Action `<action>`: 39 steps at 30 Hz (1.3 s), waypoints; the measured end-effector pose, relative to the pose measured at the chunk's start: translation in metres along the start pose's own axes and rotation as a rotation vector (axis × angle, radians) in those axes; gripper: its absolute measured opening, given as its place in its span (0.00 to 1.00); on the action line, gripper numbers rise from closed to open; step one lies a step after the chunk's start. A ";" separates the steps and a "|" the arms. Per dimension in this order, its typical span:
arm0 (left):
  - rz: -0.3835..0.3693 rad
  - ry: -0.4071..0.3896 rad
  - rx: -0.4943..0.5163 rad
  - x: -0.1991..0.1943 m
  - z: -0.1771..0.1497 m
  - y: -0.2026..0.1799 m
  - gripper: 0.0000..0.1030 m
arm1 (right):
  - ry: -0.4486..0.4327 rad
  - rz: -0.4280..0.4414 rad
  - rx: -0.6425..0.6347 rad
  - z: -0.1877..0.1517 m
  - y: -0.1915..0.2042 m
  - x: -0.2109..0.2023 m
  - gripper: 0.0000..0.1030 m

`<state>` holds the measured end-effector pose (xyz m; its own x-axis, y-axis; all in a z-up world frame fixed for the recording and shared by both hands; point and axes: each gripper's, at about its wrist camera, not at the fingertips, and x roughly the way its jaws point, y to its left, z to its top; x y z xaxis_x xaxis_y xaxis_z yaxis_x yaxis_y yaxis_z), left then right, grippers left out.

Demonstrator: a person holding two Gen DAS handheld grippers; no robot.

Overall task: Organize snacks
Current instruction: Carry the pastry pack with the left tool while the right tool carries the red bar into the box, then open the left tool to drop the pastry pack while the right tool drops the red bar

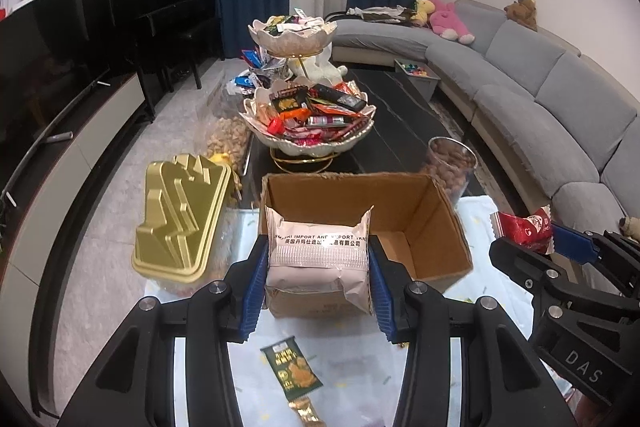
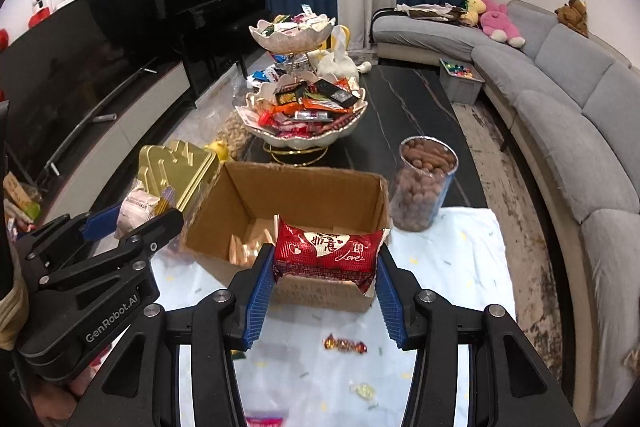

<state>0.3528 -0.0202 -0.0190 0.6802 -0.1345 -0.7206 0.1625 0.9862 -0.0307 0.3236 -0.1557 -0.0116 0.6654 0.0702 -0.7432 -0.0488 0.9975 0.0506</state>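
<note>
Left wrist: left gripper (image 1: 318, 267) jaws pinching pale-pink packet (image 1: 318, 251) — right gripper (image 2: 325, 269) jaws pinching red packet (image 2: 326, 253).

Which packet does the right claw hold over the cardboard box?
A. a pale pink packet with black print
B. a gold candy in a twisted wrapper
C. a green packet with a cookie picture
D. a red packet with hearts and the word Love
D: the right claw is shut on the red packet with hearts and "Love", just above the near wall of the cardboard box.
</note>
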 end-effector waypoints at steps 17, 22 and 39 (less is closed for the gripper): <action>0.019 0.039 -0.003 0.051 0.018 0.013 0.44 | 0.033 -0.016 -0.016 0.022 0.001 0.048 0.48; 0.020 0.063 -0.004 0.067 0.018 0.014 0.44 | 0.048 -0.019 -0.014 0.024 0.000 0.061 0.48; 0.005 0.121 -0.036 0.107 0.016 0.020 0.46 | 0.094 -0.017 -0.025 0.026 -0.002 0.096 0.48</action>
<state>0.4400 -0.0166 -0.0854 0.5897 -0.1193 -0.7988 0.1324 0.9899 -0.0501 0.4069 -0.1508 -0.0654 0.5934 0.0520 -0.8032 -0.0579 0.9981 0.0219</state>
